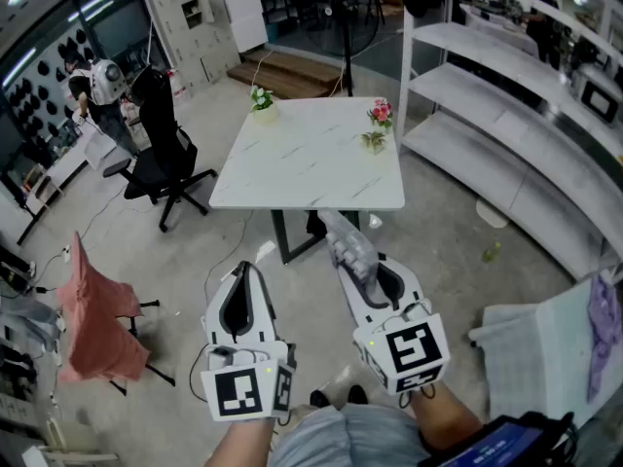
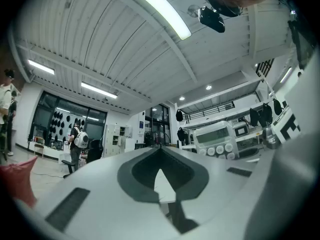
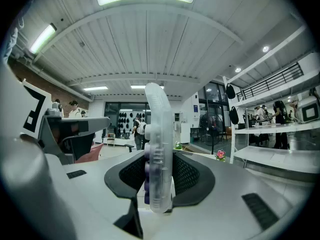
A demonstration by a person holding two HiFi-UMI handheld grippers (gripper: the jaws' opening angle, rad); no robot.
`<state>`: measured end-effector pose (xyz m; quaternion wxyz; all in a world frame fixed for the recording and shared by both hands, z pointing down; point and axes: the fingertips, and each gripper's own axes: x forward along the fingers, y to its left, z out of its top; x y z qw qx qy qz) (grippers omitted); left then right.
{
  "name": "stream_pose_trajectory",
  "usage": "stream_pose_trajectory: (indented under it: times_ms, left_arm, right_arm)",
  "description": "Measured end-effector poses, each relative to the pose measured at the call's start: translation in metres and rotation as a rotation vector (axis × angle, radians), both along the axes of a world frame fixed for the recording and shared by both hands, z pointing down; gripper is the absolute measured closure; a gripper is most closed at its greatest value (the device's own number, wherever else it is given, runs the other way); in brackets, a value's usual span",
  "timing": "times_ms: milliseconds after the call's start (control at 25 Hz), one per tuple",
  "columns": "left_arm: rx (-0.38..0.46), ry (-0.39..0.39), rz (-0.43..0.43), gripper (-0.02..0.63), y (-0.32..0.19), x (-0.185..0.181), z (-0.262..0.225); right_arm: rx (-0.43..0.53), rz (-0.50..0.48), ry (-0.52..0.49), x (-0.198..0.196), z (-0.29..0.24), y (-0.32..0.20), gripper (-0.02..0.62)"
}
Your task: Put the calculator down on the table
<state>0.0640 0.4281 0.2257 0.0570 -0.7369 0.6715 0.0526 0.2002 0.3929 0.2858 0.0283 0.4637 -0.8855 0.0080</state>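
A clear plastic calculator [image 1: 347, 244] with purple keys stands on edge between the jaws of my right gripper [image 1: 362, 267], which is shut on it. In the right gripper view the calculator [image 3: 159, 134] rises upright between the dark pads [image 3: 190, 176]. The left gripper view shows the calculator's display and round keys [image 2: 216, 136] off to its right. My left gripper [image 1: 245, 278] is held beside the right one, shut, with nothing in it; its jaws meet at the tip [image 2: 160, 146]. Both grippers hang over the floor, short of the white marble-top table [image 1: 311, 168].
Small flower pots stand on the table at the far left [image 1: 261, 100] and far right [image 1: 380, 115]. A black office chair [image 1: 161, 159] and a chair draped in red cloth [image 1: 92, 314] stand at the left, with white shelving [image 1: 516, 125] at the right. A person [image 1: 92, 86] stands far back left.
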Motion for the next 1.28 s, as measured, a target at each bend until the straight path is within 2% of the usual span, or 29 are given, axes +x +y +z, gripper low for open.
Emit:
stream_pose_trajectory:
  times_ms: [320,760,1040,1280]
  left_arm:
    - [-0.009,-0.002,-0.003,0.598,0.000,0.002,0.003]
    - [-0.086,0.014,-0.085,0.598,-0.021,-0.029,0.034]
    - [-0.140,0.028,-0.106,0.598,-0.077,-0.071,0.065]
    - [-0.135,0.031,-0.089,0.598,-0.151,-0.114,0.064]
  right_arm:
    - [0.001,0.006,-0.028,0.007,-0.002,-0.001,0.451]
    - [-0.072,-0.028,-0.021,-0.009,0.022,-0.035,0.449]
    - [-0.119,-0.043,-0.008,-0.049,0.051,-0.091,0.449]
    - [-0.140,-0.037,-0.003,-0.093,0.055,-0.161,0.449]
